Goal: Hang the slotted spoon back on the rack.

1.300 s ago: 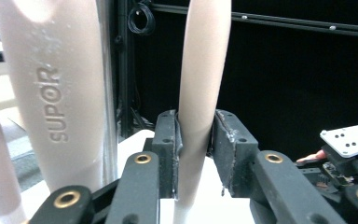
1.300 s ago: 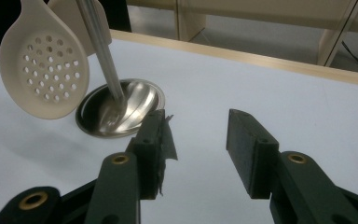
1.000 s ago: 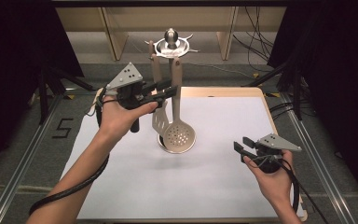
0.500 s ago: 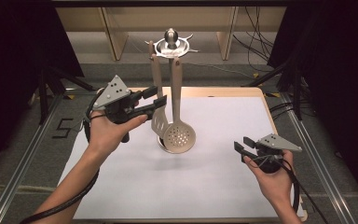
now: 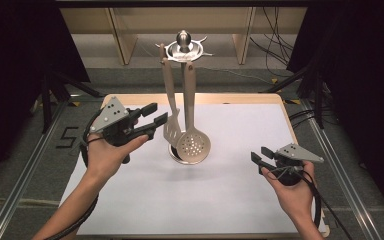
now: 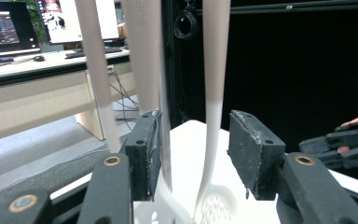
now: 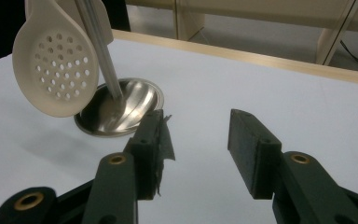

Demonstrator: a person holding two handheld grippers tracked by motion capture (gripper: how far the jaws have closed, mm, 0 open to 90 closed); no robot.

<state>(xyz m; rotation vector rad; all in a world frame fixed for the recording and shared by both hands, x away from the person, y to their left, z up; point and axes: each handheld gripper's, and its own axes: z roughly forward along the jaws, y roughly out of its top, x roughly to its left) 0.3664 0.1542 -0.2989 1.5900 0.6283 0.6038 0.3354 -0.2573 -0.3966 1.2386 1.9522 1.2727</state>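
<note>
slotted spatula [image 5: 172,129] hangs on the rack [image 5: 183,50] beside the just-opened, empty left claw [image 5: 156,116]; right claw [image 5: 261,156] apart.

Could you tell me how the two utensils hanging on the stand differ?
The skimmer has a round head pierced with small holes; the spatula has a flatter, narrower head with long slots. The skimmer hangs lower, over the stand's base, and the spatula sits nearer the left gripper. Both are pale and hang from the top ring.

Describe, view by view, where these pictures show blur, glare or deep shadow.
High view: sharp, white table sheet evenly lit, surroundings black. Left gripper view: utensil handles close up, pale and blurred; dark background at right. Right gripper view: bright reflections on the stand's metal base; skimmer in focus.
</note>
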